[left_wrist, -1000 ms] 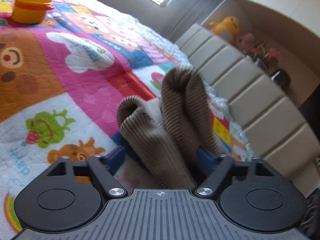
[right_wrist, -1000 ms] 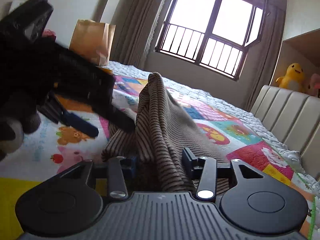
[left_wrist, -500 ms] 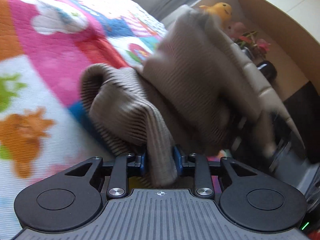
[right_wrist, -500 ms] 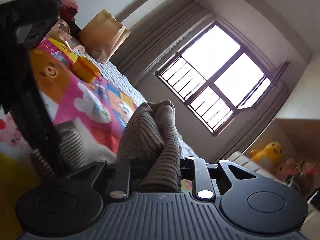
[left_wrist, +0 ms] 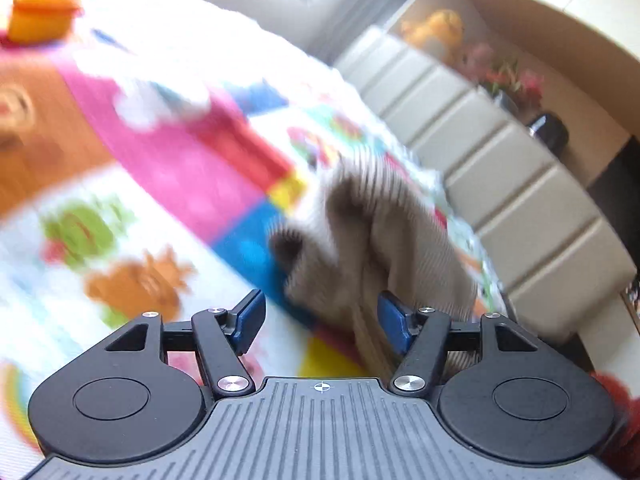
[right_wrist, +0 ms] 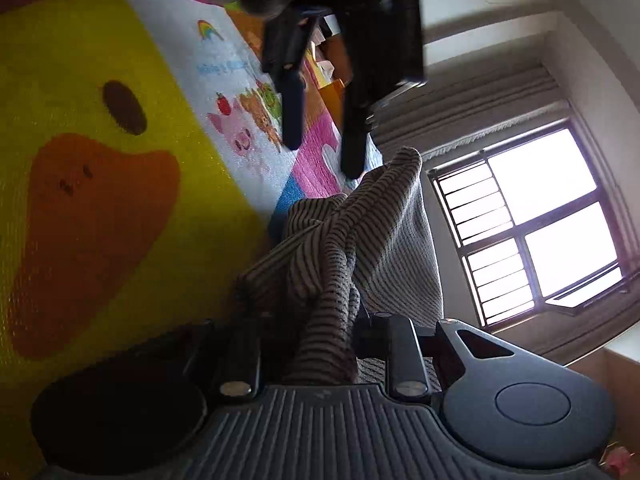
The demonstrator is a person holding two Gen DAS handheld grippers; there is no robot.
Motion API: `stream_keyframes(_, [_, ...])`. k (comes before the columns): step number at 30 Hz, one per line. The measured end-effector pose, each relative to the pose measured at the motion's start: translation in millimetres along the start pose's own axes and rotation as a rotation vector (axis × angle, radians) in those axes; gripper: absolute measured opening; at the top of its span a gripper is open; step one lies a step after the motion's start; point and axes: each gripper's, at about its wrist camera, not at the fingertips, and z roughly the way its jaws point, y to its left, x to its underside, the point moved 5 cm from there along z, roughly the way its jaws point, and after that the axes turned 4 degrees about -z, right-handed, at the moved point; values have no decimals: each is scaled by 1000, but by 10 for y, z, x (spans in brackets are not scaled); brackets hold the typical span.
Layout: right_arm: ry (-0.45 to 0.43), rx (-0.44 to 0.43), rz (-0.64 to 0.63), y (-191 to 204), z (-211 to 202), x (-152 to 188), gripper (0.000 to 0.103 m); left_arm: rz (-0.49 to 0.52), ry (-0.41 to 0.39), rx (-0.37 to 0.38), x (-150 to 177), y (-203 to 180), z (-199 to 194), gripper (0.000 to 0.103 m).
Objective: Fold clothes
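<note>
My left claw (left_wrist: 320, 316) has let go of the cloth (left_wrist: 380, 248) it pinched a moment ago; its jaws are opening, the cloth brushing only the right pad. My right claw (right_wrist: 320, 336) has rolled sideways, clamped on the striped cloth bunched on the quilt (left_wrist: 168, 168). Far left sits an orange cup (left_wrist: 40, 18).

The left gripper (left_wrist: 320, 314) points down at a slant, its jaws opening wide, cloth brushing only the right blue pad. The right gripper (right_wrist: 316, 344), rolled sideways, stays narrow, its jaws clamped on bunched fabric.
</note>
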Motion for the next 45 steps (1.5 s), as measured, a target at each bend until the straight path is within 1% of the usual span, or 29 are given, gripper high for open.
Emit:
stream_keyframes(1, [1,3,-1,-2,7,-3,22,12,-33,19,-99,-63,-55,66])
stream_keyframes(4, [7,10,-2,-38,43,-8,23,72,-94,106,-311,-371,-107,66])
stream_keyframes(6, [6,15,-17,-42,54,5,23,99,-103,154,-420,-544,-17,67])
stream_keyframes(8, [8,23,-29,-67,88,43,23,86,-66,179,-472,-635,208,66])
stream_keyframes(9, [16,31,-21,-90,93,76,23,75,-40,170,-469,-613,340,63])
stream_keyframes(10, [29,39,-6,-126,97,120,23,63,-11,141,-441,-537,469,61])
stream_keyframes(11, [42,48,9,-161,101,164,23,51,19,109,-410,-455,597,57])
stream_keyframes(12, [54,57,24,-197,105,208,23,39,48,77,-378,-373,723,47])
stream_keyframes(13, [67,65,39,-232,109,252,23,17,69,66,-332,-271,801,43])
stream_keyframes(15, [92,80,76,-287,103,331,23,-30,69,73,-268,-95,851,31])
stream_keyframes(17, [115,91,133,-304,51,385,24,-84,59,98,-262,81,813,30])
stream_keyframes(18, [122,96,165,-310,9,409,25,-94,59,102,-278,111,804,29])
stream_keyframes(19, [135,105,201,-318,-36,442,32,-102,60,105,-295,137,794,29])
stream_keyframes(20, [150,116,238,-327,-83,481,43,-96,59,102,-298,139,791,28])
stream_keyframes(21, [165,126,282,-344,-139,526,47,-89,58,99,-300,138,790,28])
stream_keyframes(23, [185,132,405,-427,-290,630,61,-77,51,92,-295,101,820,28])
stream_keyframes(24, [182,128,480,-488,-364,672,65,-72,46,88,-287,91,815,28])
stream_keyframes(26, [149,106,649,-652,-517,747,82,-60,37,77,-277,62,835,28])
stream_keyframes(29, [70,95,859,-927,-667,825,95,-44,23,61,-261,31,860,28])
stream_keyframes(31, [24,76,971,-1103,-640,846,103,-37,14,52,-245,17,866,28])
stream_keyframes(34, [-47,3,1135,-1312,-468,870,103,-29,6,40,-226,6,866,28])
stream_keyframes(36, [-57,-78,1184,-1316,-268,893,103,-22,4,32,-220,-4,863,28])
stream_keyframes(37, [-15,-119,1185,-1256,-95,905,103,-18,3,28,-217,-9,861,28])
stream_keyframes(39, [102,-191,1188,-1063,280,939,103,-4,7,19,-211,-31,862,28])
stream_keyframes(40, [126,-205,1214,-972,376,960,103,5,12,15,-204,-46,864,28])
stream_keyframes(42, [124,-210,1282,-880,403,1011,103,42,7,0,-187,-84,854,28])
stream_keyframes(45, [140,-241,1379,-887,334,1076,103,63,5,-6,-175,-106,857,28])
